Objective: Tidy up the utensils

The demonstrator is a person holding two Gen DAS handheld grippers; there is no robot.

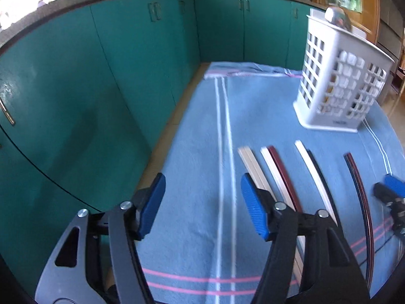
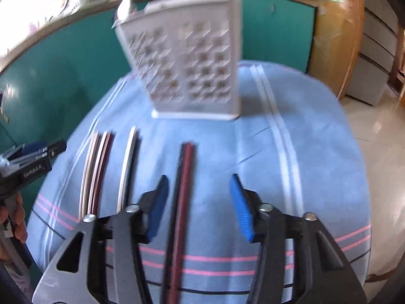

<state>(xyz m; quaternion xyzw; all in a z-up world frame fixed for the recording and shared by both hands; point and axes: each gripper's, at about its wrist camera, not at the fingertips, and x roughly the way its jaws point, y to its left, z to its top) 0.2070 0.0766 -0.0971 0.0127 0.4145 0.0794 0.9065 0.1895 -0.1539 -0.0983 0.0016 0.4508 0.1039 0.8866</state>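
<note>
Several pairs of chopsticks lie side by side on a blue striped cloth (image 1: 192, 152): a cream pair (image 1: 249, 162), a cream and maroon pair (image 1: 274, 163), a white and black pair (image 1: 311, 164) and a dark red and black pair (image 1: 354, 174). A white lattice utensil holder (image 1: 339, 81) stands upright beyond them. My left gripper (image 1: 202, 200) is open and empty, hovering left of the cream pair. My right gripper (image 2: 198, 207) is open, low over the cloth, with the dark red and black pair (image 2: 183, 190) lying between its fingers, close to the left one. The holder (image 2: 189, 68) stands ahead of it.
Teal cabinet doors (image 1: 101, 81) run along the cloth's left and far sides under a dark counter with pots. A wooden door and a tiled floor (image 2: 379, 131) lie to the right. The left gripper also shows in the right wrist view (image 2: 33, 159) at the left edge.
</note>
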